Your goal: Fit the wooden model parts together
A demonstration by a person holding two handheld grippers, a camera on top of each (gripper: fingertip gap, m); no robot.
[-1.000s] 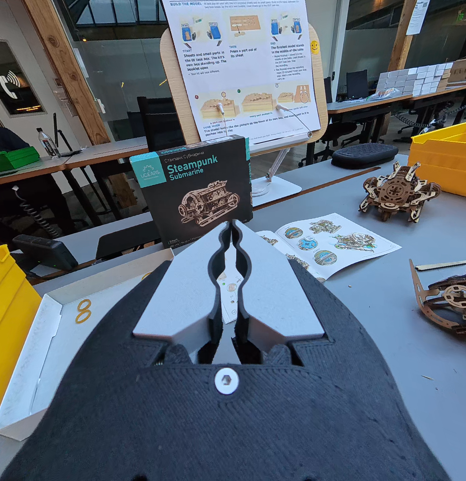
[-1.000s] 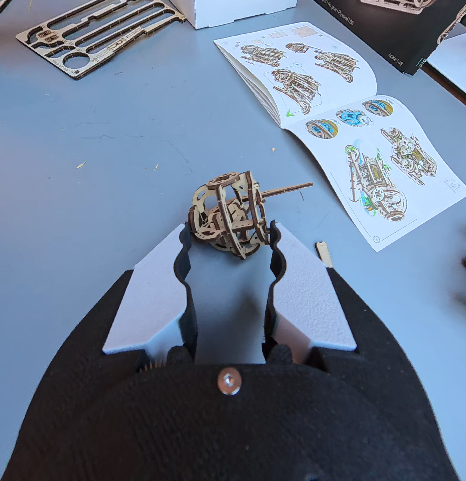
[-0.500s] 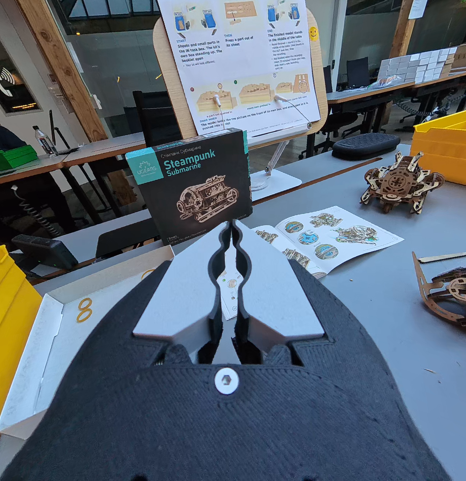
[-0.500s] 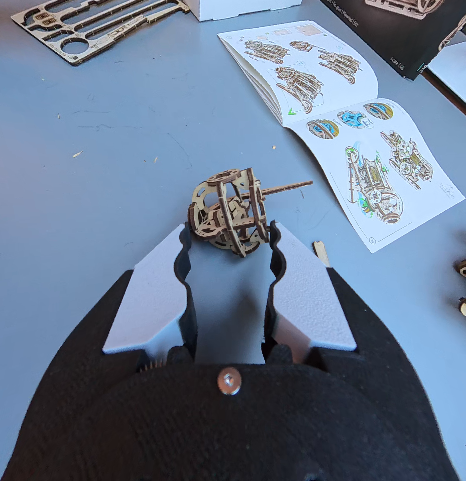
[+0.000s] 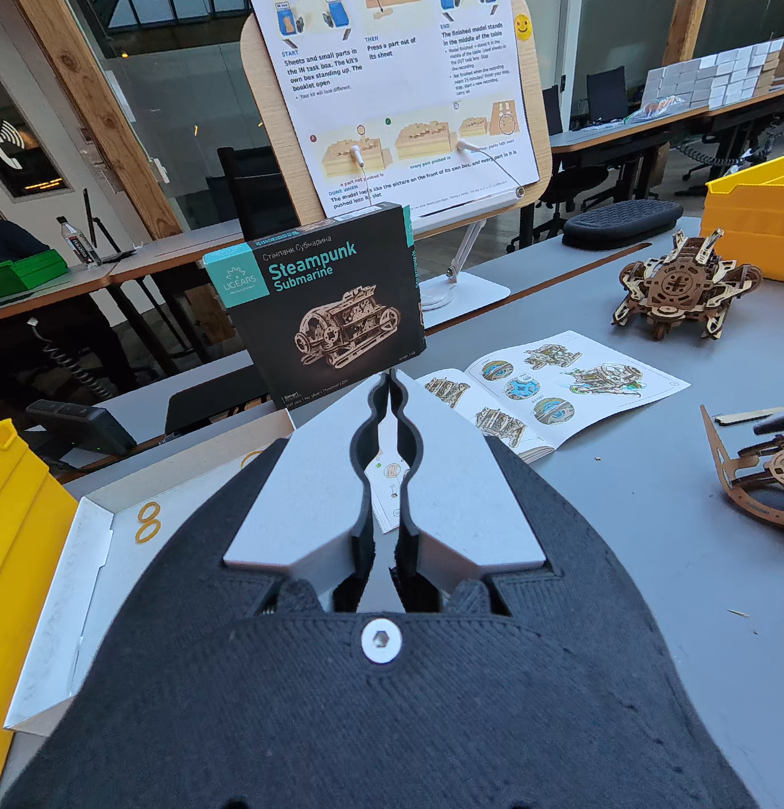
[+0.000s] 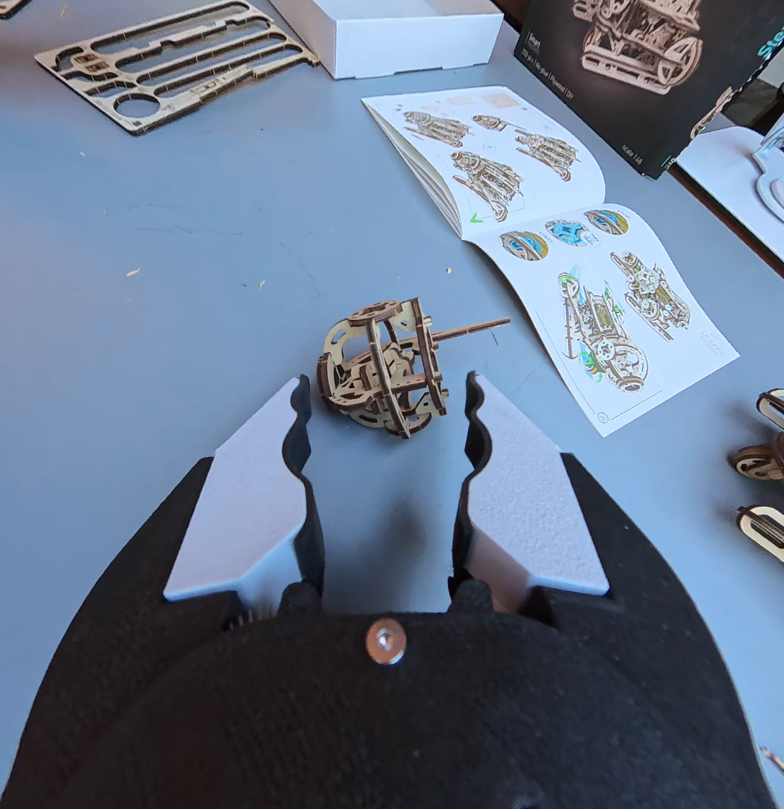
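Note:
A small round wooden sub-assembly (image 6: pixel 381 372) with a thin axle sticking out to the right lies on the grey table (image 6: pixel 162 306). My right gripper (image 6: pixel 386 378) is open, with the sub-assembly just ahead of and between its fingertips, a gap on each side. My left gripper (image 5: pixel 389 381) is shut with nothing in it, held above the table and pointing at the kit box (image 5: pixel 329 306). A larger built wooden model (image 5: pixel 683 289) stands at the far right, and a curved wooden frame part (image 5: pixel 758 477) lies at the right edge.
An open booklet (image 6: pixel 556 262) lies to the right of the sub-assembly. A used plywood sheet (image 6: pixel 175 65) and a white box (image 6: pixel 407 39) lie at the back. Small wooden parts (image 6: pixel 771 442) lie at the right. Yellow bins (image 5: pixel 758 219) flank the table, and a white tray (image 5: pixel 66 613) holds rubber bands.
My right gripper's jaws have opened a little wider around the sub-assembly, which stays on the table. My left gripper stays shut and has only drifted slightly.

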